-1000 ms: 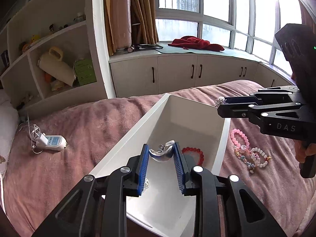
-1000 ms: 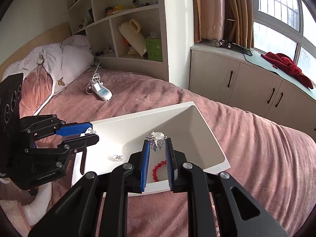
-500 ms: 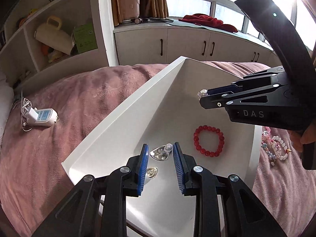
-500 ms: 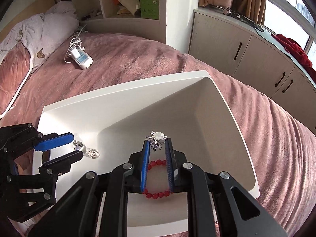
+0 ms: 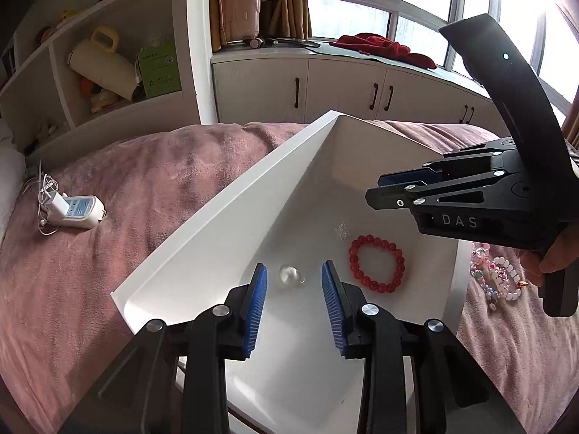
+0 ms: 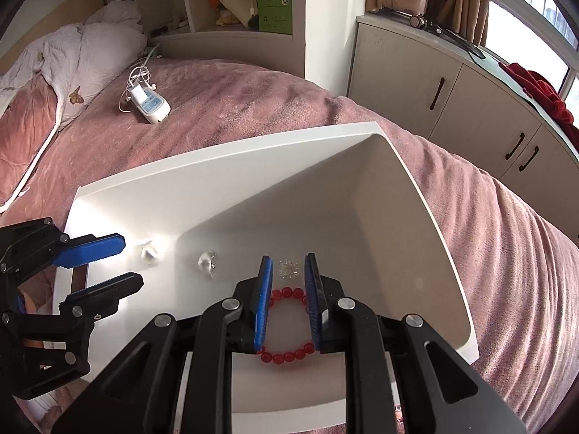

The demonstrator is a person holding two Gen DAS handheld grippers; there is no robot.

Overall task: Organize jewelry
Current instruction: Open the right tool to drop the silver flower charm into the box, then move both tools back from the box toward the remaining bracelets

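The left hand-held gripper (image 5: 294, 285), black with blue ribbed pads, is seen at the lower centre of the left wrist view with its jaws opening and nothing pressed between the pads; a small clear rounded glass-like ornament (image 5: 289, 275) is seen lying on the tray floor in the gap between them, apparently released. The right hand-held gripper (image 6: 287, 282) is shown at the lower centre of the right wrist view with its jaws only narrowly parted and nothing gripped; a tiny silvery spiky brooch-like piece (image 6: 288, 268) is seen on the floor just beyond its tips. Both are held over the large white rectangular tray (image 5: 217, 213), which is laid on the mauve plush bedspread (image 5: 108, 217) and fills the middle of each view. Inside the tray, a round bracelet of red beads (image 5: 376, 264) is seen right of centre in the left wrist view, partly hidden behind the right pads in the other view. Another small clear piece (image 6: 149, 253) is seen in glare near the tray's left end. Outside the tray, at the right edge of the left wrist view, a heap of pastel pink and white beaded bracelets (image 5: 499, 278) is left on the bedspread, near the hand (image 5: 546, 260) that carries the right gripper. That heap is judged the remaining work: it lies off to the right, beyond the tray rim, so the right gripper is the nearer.
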